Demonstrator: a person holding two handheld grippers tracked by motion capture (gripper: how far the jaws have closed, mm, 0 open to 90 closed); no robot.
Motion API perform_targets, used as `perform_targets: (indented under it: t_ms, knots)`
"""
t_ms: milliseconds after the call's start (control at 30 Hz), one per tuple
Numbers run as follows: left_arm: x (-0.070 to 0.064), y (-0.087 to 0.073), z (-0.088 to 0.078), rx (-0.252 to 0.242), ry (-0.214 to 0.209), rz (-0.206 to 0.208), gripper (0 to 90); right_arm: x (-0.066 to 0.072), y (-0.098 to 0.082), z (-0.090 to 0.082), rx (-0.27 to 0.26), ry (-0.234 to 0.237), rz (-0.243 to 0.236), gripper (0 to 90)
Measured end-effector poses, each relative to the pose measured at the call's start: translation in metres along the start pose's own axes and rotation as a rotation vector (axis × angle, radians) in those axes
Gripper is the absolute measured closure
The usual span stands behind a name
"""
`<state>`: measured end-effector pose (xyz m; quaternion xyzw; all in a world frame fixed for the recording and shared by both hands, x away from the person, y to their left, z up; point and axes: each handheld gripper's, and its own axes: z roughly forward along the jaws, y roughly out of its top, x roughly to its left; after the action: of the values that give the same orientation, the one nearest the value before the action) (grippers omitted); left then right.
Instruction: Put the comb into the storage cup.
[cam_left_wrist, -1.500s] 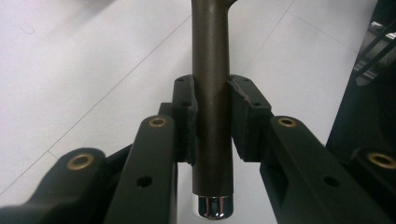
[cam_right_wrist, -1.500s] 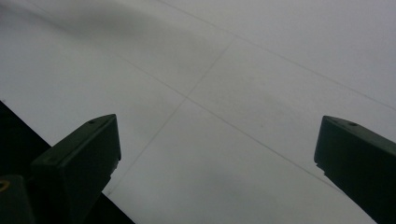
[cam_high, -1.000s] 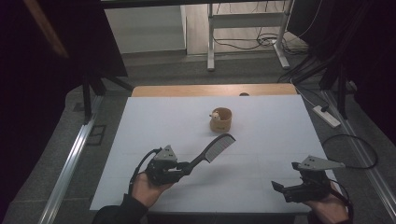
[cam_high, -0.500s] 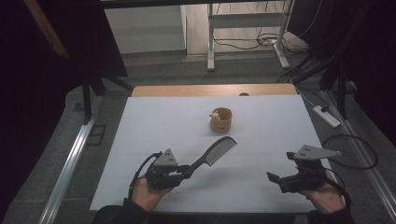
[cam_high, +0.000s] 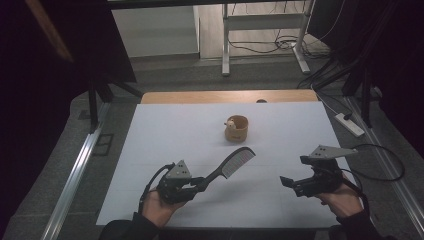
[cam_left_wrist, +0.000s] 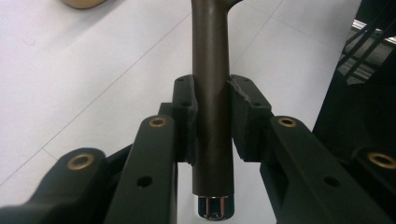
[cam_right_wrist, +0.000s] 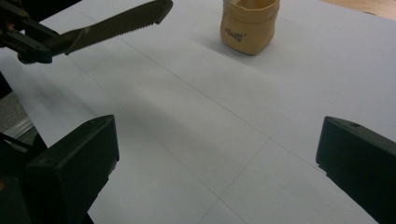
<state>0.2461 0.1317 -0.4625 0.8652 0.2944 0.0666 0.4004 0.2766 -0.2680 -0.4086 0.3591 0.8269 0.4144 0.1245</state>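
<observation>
Currently the left gripper (cam_high: 202, 183) is clamping the handle of a dark comb (cam_high: 231, 165), its pads (cam_left_wrist: 187, 112) pressing both sides of the shaft in the left gripper view. The comb is angling up toward the middle of the high view, its teeth hanging above the white counter (cam_high: 150, 145), short of the small tan cup (cam_high: 236, 128) standing nearer the upper centre. The right gripper (cam_high: 286, 182) is waiting at the lower right with its jaws spread wide and nothing between them. Because the hold is sitting near the handle's end, the long comb could be pivoting in the pads or, judging by its reach, knocking the light cup over.
</observation>
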Motion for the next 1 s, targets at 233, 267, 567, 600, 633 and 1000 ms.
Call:
perform_targets:
  t_ms: [233, 267, 567, 600, 633, 1000]
  knots:
    - [-0.001, 0.000, 0.000, -0.001, -0.004, 0.004, 71.9, -0.001, 0.011, 0.007, 0.001, 0.029, 0.011, 0.0]
    - [-0.001, 0.001, 0.000, -0.001, -0.005, 0.006, 71.9, -0.001, 0.012, 0.008, 0.000, 0.036, 0.011, 0.0]
    - [-0.002, 0.001, -0.001, -0.009, -0.008, 0.017, 71.9, 0.003, 0.027, 0.028, 0.009, 0.109, 0.045, 0.0]
    - [-0.003, 0.001, -0.001, -0.009, -0.007, 0.018, 71.9, 0.003, 0.028, 0.029, 0.011, 0.112, 0.046, 0.0]
    - [-0.003, 0.001, -0.001, -0.009, -0.008, 0.019, 71.9, 0.003, 0.029, 0.031, 0.014, 0.117, 0.056, 0.0]
    - [-0.004, 0.002, 0.000, -0.010, -0.015, 0.028, 71.9, 0.006, 0.045, 0.049, 0.041, 0.175, 0.079, 0.0]
